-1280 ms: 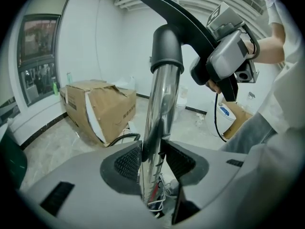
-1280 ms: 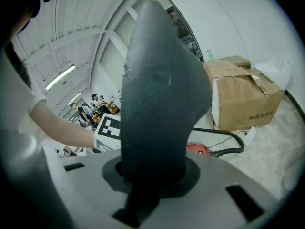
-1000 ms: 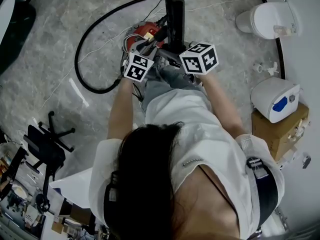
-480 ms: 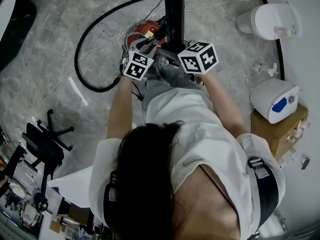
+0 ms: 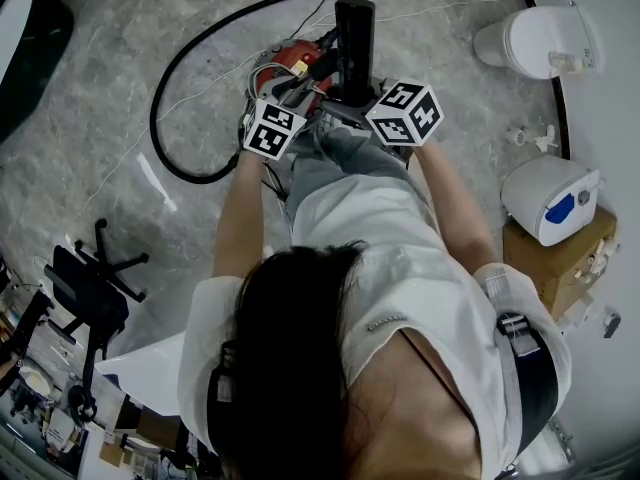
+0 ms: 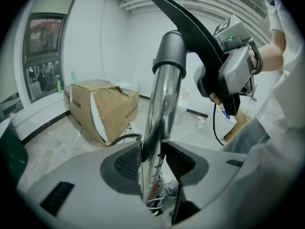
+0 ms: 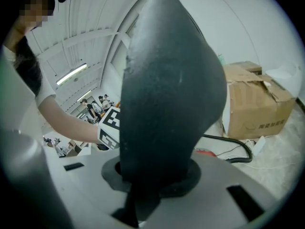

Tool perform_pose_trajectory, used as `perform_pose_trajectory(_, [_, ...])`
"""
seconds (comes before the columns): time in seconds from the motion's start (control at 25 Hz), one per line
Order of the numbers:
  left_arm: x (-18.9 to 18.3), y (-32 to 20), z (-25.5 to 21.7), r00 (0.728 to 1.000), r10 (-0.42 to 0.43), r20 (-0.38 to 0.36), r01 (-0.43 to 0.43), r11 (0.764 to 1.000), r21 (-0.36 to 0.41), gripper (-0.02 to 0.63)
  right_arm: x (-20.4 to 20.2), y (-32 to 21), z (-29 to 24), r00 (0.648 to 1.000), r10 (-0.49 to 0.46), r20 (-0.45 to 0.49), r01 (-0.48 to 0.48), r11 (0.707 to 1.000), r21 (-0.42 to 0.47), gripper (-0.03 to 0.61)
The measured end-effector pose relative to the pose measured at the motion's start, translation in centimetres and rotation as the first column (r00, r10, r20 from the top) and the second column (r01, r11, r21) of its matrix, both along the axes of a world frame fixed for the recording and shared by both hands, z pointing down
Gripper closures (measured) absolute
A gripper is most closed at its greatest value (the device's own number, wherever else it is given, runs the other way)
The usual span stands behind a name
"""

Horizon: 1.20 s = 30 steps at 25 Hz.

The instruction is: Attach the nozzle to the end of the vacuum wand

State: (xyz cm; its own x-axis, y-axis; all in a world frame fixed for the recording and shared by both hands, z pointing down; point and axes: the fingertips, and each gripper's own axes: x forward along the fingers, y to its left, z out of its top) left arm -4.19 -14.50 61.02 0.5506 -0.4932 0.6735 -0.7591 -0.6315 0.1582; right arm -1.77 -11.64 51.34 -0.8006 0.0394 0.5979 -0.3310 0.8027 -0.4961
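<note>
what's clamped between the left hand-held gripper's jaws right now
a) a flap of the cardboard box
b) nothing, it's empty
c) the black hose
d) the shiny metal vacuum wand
d: in the left gripper view, the chrome vacuum wand runs up between the two textured pads of the left hand-held gripper, which press on it from both sides.

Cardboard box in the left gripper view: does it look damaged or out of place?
Yes. The cardboard box looks damaged: its top is crumpled and sagging, and one side seems to have split open at the corner, showing a pale inner edge.
</note>
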Motion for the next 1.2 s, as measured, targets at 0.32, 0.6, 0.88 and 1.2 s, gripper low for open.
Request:
perform_pose_trajectory(0.32, [0.4, 0.1, -0.2, 0.999, 0.028, 0.016, -0.029, 1.000, 0.005, 0.457, 0.4, 0.1, -0.1, 0.998, -0.054, -0.033, 0.053, 0.998, -0.036, 0.486])
perform_pose_trajectory(0.6, [-0.5, 0.4, -0.5, 1.000, -0.001, 0.028, 0.000, 1.000, 0.024, 0.457, -1.0, 0.5, -0.4, 0.991, 0.087, -0.098, -0.094, 0.993, -0.071, 0.489])
perform_pose_trajectory(0.88, [-0.4, 0.4, -0.1, 1.000, 0.023, 0.021, -0.023, 0.999, 0.028, 0.459, -1.3, 0.5, -0.2, 0.977, 0.158, -0.143, -0.171, 0.981, -0.088, 0.488])
perform_pose_trajectory(1.2, [0.4, 0.0, 0.3, 0.999, 0.033, 0.017, -0.034, 0.999, 0.018, 0.458, -0.2, -0.4, 0.1, 0.977, 0.167, -0.128, -0.176, 0.983, -0.059, 0.477])
